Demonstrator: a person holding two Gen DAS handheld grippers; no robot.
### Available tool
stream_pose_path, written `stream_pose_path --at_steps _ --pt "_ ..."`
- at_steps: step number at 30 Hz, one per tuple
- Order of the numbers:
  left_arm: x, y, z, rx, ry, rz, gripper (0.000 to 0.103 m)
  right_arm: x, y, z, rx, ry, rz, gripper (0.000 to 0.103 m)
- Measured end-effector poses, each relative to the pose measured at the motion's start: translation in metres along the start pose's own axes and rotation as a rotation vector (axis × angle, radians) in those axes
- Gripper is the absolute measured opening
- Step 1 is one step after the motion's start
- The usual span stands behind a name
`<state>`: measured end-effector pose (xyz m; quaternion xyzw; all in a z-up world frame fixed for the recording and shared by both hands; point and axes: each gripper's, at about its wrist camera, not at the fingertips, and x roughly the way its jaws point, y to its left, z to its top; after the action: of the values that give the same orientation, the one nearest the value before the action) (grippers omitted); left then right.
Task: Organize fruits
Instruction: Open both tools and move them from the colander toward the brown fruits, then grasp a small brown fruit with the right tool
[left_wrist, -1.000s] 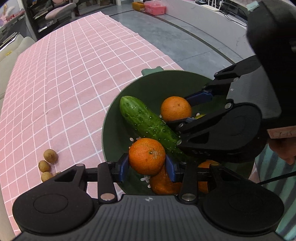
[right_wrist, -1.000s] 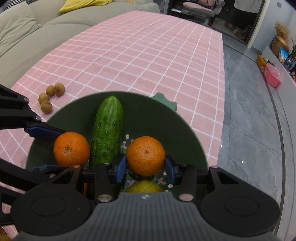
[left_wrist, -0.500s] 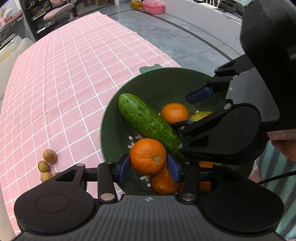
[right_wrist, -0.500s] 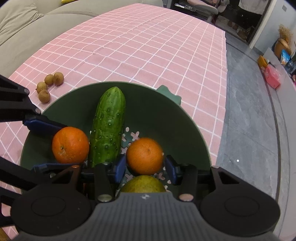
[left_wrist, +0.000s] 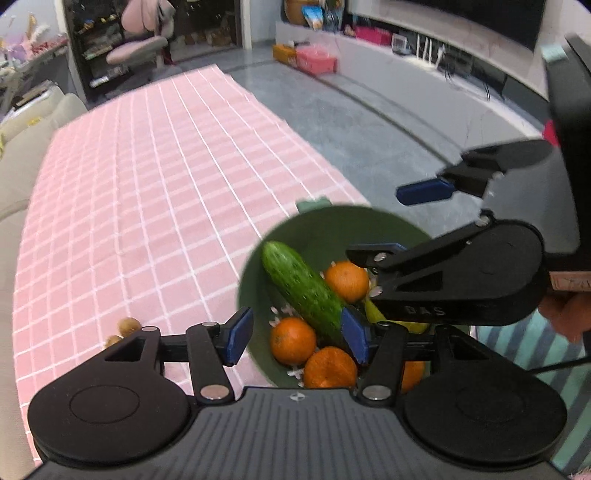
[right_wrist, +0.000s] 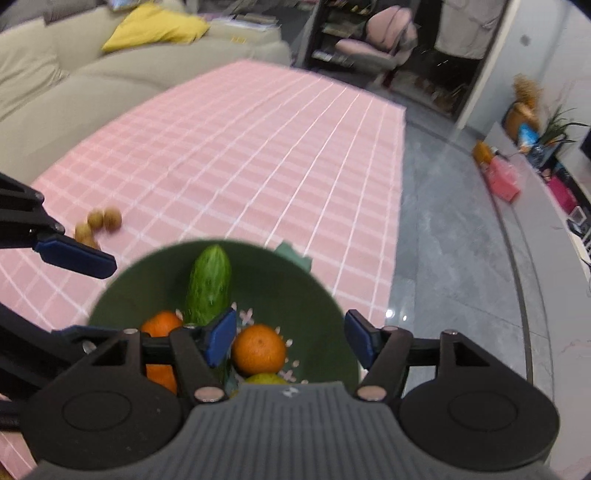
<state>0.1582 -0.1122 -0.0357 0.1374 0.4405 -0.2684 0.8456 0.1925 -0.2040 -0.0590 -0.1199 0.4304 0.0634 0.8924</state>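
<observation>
We see even, soft indoor light with faint shadows. Both fisheye views bend strongly at the edges. Motion blur smears the pink checked tablecloth (right_wrist: 258, 155) and the grey glossy floor (right_wrist: 450, 258), which shows small glare spots.

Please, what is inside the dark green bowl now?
Inside the dark green round bowl lie a long green cucumber, several oranges, and a yellow-green fruit, mostly covered by the right gripper. The bowl's near part is hidden.
</observation>
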Motion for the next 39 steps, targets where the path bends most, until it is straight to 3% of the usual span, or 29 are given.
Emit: stream_pose_path --at_steps 8,13,17,29,39 --pt "-0.040 0.033 -0.009 -0.111 -0.121 0.077 0.065 -0.041 0.010 0.005 0.133 -0.144 -0.016 0.063" --pt "-0.061 0.065 -0.023 -0.234 -0.188 0.121 0.065 -0.055 0.028 0.008 0.221 -0.197 0.050 0.064" --pt "-0.074 0.093 -0.042 -0.325 -0.208 0.139 0.065 -0.057 0.053 0.014 0.210 -0.207 0.104 0.064" --pt "-0.081 0.140 -0.087 -0.446 -0.163 0.171 0.062 -0.045 0.126 0.023 0.094 -0.184 0.232 0.063" --pt "-0.058 0.155 -0.101 -0.500 -0.127 0.112 0.051 -0.011 0.154 0.025 -0.005 -0.131 0.251 0.052"
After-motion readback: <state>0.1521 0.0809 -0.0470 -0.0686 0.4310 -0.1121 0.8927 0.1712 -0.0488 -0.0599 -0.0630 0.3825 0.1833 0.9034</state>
